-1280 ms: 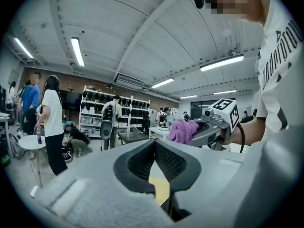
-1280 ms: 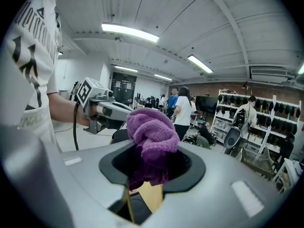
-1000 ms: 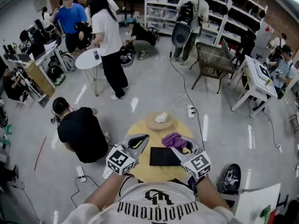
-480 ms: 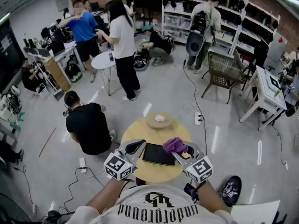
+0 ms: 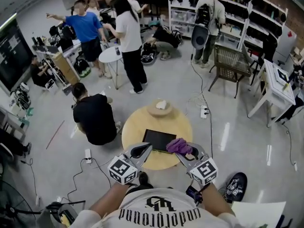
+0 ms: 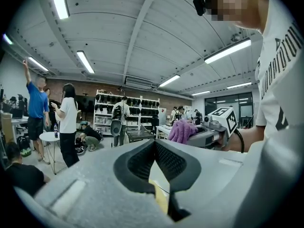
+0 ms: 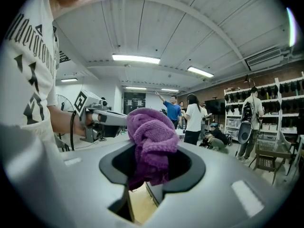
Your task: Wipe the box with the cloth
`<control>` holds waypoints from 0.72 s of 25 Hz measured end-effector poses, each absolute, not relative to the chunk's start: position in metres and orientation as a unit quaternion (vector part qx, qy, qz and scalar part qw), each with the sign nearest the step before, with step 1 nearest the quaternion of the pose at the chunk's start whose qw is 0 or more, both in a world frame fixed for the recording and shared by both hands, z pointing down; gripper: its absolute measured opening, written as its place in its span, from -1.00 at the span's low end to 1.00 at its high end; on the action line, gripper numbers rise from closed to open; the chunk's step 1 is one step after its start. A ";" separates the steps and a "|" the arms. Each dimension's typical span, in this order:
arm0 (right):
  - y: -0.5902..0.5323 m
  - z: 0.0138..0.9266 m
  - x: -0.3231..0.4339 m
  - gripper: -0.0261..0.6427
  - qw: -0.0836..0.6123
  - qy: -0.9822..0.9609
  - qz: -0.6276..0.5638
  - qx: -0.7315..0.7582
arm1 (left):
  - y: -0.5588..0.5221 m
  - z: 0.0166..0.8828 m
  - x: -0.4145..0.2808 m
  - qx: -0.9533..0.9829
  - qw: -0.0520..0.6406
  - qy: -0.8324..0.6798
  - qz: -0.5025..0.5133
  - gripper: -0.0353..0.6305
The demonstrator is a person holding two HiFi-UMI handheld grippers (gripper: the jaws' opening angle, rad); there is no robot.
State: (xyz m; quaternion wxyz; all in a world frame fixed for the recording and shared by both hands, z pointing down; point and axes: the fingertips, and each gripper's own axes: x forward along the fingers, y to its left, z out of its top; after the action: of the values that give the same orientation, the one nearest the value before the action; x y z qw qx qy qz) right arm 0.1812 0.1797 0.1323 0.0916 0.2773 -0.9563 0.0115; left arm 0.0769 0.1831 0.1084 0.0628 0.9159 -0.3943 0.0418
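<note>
A flat black box [image 5: 159, 140] lies on a round wooden table [image 5: 135, 127]. My right gripper [image 5: 184, 149] is shut on a purple cloth [image 5: 178, 146] and hovers over the table's near edge, just right of the box. In the right gripper view the cloth [image 7: 152, 141] bunches up out of the jaws of that gripper [image 7: 153, 169]. My left gripper [image 5: 142, 150] is shut and empty at the near edge, left of the box. In the left gripper view the jaws of the left gripper [image 6: 154, 146] meet with nothing between them, and the cloth [image 6: 182, 130] shows at the right.
A shallow wooden dish [image 5: 159, 108] holding something white sits at the table's far side. A person in black [image 5: 95, 118] crouches just left of the table. Power strips [image 5: 88, 155] [image 5: 204, 111] and cables lie on the floor. A wicker chair [image 5: 231, 63] stands beyond.
The table and box now lie farther ahead of me. Both grippers, earlier over the table beside the box, now hover at its near edge. The cloth stays in the right gripper.
</note>
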 end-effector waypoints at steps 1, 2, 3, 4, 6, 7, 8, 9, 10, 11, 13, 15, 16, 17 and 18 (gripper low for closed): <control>0.188 0.135 0.185 -0.49 0.090 -0.956 0.013 0.278 | 0.192 0.109 0.078 0.916 0.063 -0.395 0.043 -0.88; 0.195 0.136 0.187 -0.49 0.089 -0.956 0.014 0.279 | 0.200 0.110 0.079 0.916 0.062 -0.395 0.044 -0.88; 0.202 0.137 0.189 -0.49 0.088 -0.956 0.014 0.280 | 0.208 0.110 0.078 0.916 0.061 -0.395 0.046 -0.88; 0.207 0.137 0.190 -0.49 0.088 -0.955 0.014 0.281 | 0.214 0.110 0.078 0.916 0.061 -0.394 0.047 -0.88; 0.217 0.136 0.192 -0.49 0.087 -0.954 0.014 0.285 | 0.225 0.111 0.077 0.916 0.061 -0.393 0.049 -0.88; 0.222 0.135 0.192 -0.49 0.085 -0.954 0.014 0.287 | 0.230 0.112 0.076 0.916 0.061 -0.393 0.049 -0.88; 0.228 0.134 0.191 -0.49 0.083 -0.954 0.013 0.289 | 0.236 0.113 0.074 0.917 0.061 -0.392 0.049 -0.88; 0.235 0.133 0.189 -0.49 0.082 -0.953 0.012 0.290 | 0.243 0.114 0.071 0.917 0.061 -0.392 0.049 -0.88; 0.242 0.133 0.186 -0.49 0.081 -0.953 0.010 0.292 | 0.251 0.115 0.066 0.917 0.061 -0.392 0.047 -0.88; 0.249 0.132 0.182 -0.49 0.081 -0.953 0.007 0.293 | 0.259 0.115 0.061 0.917 0.061 -0.392 0.046 -0.88; 0.264 0.131 0.174 -0.49 0.085 -0.951 0.006 0.298 | 0.275 0.113 0.048 0.917 0.059 -0.392 0.043 -0.88; 0.278 0.129 0.165 -0.49 0.088 -0.949 0.007 0.302 | 0.291 0.110 0.033 0.917 0.058 -0.394 0.038 -0.88; 0.286 0.128 0.160 -0.49 0.089 -0.949 0.007 0.304 | 0.300 0.109 0.025 0.916 0.057 -0.394 0.036 -0.88; 0.294 0.127 0.154 -0.50 0.089 -0.948 0.005 0.306 | 0.309 0.109 0.017 0.916 0.056 -0.395 0.034 -0.88; 0.302 0.126 0.149 -0.49 0.088 -0.948 0.003 0.307 | 0.318 0.109 0.009 0.916 0.055 -0.397 0.032 -0.88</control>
State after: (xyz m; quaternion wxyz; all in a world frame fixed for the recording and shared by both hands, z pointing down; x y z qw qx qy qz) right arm 0.1488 0.3024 0.1258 0.0879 0.3074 -0.9475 0.0033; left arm 0.0089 0.3184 0.1089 0.0549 0.9157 -0.3967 0.0324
